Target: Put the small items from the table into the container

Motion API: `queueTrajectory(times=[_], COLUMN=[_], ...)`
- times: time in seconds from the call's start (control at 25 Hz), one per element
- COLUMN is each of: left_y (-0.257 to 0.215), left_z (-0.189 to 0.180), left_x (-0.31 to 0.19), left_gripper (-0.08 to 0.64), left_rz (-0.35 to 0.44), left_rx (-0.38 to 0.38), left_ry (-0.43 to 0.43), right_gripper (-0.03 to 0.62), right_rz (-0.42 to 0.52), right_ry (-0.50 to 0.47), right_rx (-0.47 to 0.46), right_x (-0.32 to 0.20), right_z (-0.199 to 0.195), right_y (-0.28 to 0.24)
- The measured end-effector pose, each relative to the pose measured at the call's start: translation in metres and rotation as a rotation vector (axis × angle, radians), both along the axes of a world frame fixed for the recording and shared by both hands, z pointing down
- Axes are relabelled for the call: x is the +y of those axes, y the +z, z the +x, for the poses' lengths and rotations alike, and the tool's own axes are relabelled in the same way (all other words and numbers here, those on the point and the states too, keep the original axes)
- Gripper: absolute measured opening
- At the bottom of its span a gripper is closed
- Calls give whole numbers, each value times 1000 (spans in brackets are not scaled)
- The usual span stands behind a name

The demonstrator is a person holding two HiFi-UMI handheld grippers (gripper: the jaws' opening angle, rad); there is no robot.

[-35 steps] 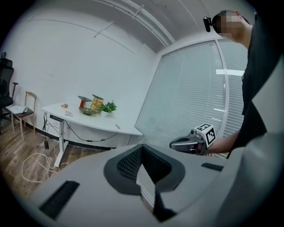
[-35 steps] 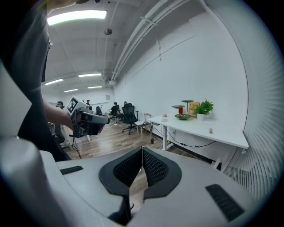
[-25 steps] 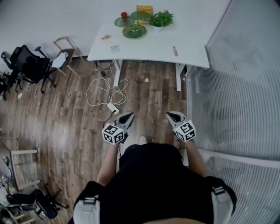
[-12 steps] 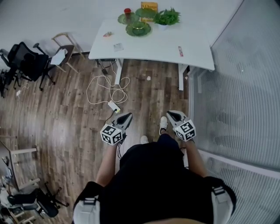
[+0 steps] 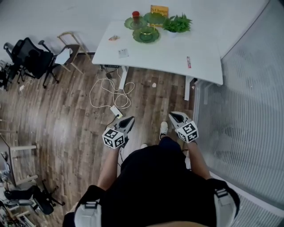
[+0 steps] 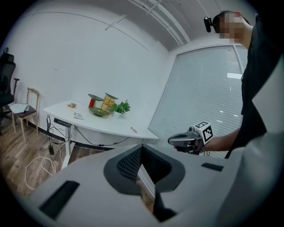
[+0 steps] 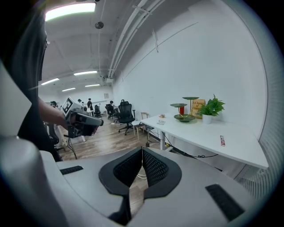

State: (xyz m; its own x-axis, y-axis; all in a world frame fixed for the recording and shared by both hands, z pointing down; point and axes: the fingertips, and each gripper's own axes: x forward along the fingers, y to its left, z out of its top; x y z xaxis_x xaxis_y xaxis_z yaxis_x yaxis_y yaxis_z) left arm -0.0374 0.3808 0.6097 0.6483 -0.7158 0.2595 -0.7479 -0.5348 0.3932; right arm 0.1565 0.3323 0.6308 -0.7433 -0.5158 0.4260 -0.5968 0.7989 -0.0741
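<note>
Ahead, a white table [image 5: 164,48] stands against the white wall, well apart from the person, who stands on a wooden floor [image 5: 66,119]. At the table's far end sit a green bowl [image 5: 147,34], two raised green plates [image 5: 154,17], a red cup [image 5: 136,14], a yellow box [image 5: 159,9] and a potted plant [image 5: 177,23]. The small items lie loose on the tabletop, all outside the bowl: a small tan item [image 5: 114,38] near the left edge, a flat packet [image 5: 123,53] beside it towards the front, and a red-and-white stick [image 5: 188,62] near the right edge. Under the table a coiled white cable [image 5: 108,91] runs to a power strip [image 5: 116,111]. A black office chair [image 5: 29,57] and a wooden chair [image 5: 71,46] stand to the left; a ribbed glass wall [image 5: 253,102] closes the right side.

Both tools are held in front of the person's body, pointing towards the table and slightly down. The left gripper [image 5: 130,119] has its jaws clenched together with nothing between them, as the left gripper view shows. The right gripper [image 5: 173,115] is likewise closed and empty, its pads meeting in the right gripper view. Neither touches anything.
</note>
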Motion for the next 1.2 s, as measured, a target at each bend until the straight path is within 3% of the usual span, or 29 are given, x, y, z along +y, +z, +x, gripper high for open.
queueTrajectory(times=[0.44, 0.68, 0.96, 1.2], left_y=[-36, -48, -31, -16], left_z=[66, 95, 98, 75], left_x=[-120, -164, -201, -264], left_gripper=[2, 2, 2, 2], left_rz=[43, 63, 21, 14], left_rx=[-23, -12, 9, 37], left_ry=[-39, -74, -53, -17], right_gripper=[23, 23, 23, 23], right_rz=[-34, -31, -51, -84], right_ry=[-29, -67, -3, 39], right_rx=[-17, 18, 32, 57], right_x=[-123, -171, -207, -240], right_z=[63, 100, 122, 102], right_y=[5, -2, 1, 14])
